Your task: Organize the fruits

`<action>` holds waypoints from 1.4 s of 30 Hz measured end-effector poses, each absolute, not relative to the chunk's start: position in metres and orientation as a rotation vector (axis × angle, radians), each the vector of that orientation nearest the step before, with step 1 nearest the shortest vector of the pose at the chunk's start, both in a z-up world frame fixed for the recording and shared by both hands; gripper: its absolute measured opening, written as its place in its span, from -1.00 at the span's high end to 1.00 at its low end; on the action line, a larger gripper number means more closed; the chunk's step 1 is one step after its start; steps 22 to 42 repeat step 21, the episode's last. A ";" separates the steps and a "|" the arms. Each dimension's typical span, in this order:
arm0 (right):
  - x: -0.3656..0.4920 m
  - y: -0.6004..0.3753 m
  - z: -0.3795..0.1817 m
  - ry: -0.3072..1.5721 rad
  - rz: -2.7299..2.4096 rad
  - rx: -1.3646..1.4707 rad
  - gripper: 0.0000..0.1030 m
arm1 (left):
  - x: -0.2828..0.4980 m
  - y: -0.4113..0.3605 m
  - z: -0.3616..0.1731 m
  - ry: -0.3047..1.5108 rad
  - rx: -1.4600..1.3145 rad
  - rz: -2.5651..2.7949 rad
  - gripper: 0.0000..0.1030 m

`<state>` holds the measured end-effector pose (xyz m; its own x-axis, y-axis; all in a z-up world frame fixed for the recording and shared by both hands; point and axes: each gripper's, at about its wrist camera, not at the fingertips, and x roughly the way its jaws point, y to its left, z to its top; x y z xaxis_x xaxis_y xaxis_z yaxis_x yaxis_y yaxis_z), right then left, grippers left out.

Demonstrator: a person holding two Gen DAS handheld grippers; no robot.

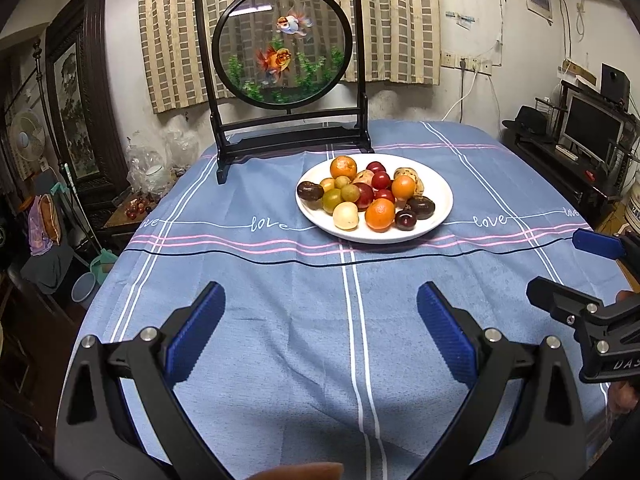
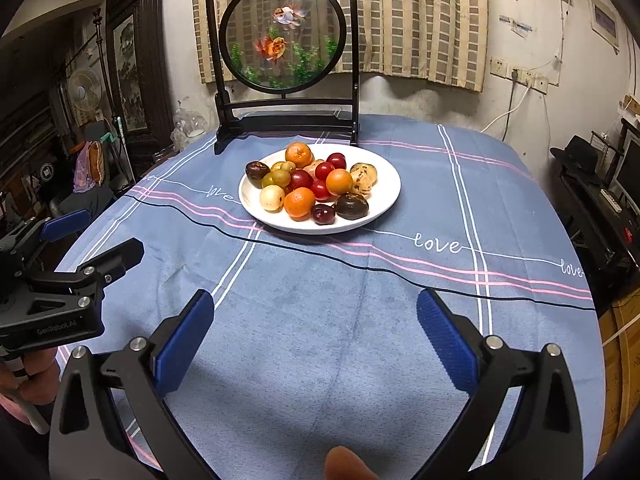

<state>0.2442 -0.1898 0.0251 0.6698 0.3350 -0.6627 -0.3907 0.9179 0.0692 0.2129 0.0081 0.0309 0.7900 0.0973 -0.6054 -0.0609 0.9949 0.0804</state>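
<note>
Both sets of tongs, the left gripper (image 1: 320,328) and right gripper (image 2: 316,336), stand spread wide with nothing between their blue pads, hovering over a blue striped tablecloth (image 1: 280,320). Well ahead of both sits a white plate (image 1: 440,196) heaped with fruits (image 1: 368,196): oranges, plums, longans.

Colours: white plate (image 1: 438,216), mixed fruit.
Oranges (image 1: 380,214) orange, plums (image 2: 301,179) dark red, one pale-yellow fruit (image 1: 346,216); tablecloth (image 1: 280,300) blue with white/pink stripes and white "love" script; curtain (image 2: 420,20) beige-grey checked; hand-held gripper pads (image 1: 446,328) blue.
</note>
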 end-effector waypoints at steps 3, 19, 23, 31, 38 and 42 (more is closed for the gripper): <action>0.244 -0.189 0.025 0.730 0.412 -0.085 -0.97 | 0.214 0.008 0.030 0.661 0.053 0.083 -0.91; 0.252 -0.190 0.016 0.760 0.414 -0.067 -0.97 | 0.225 0.011 0.023 0.675 0.045 0.097 -0.95; 0.254 -0.191 0.014 0.766 0.411 -0.065 -0.97 | 0.227 0.012 0.021 0.678 0.044 0.097 -0.95; 0.254 -0.191 0.014 0.766 0.411 -0.065 -0.97 | 0.227 0.012 0.021 0.678 0.044 0.097 -0.95; 0.254 -0.191 0.014 0.766 0.411 -0.065 -0.97 | 0.227 0.012 0.021 0.678 0.044 0.097 -0.95; 0.254 -0.191 0.014 0.766 0.411 -0.065 -0.97 | 0.227 0.012 0.021 0.678 0.044 0.097 -0.95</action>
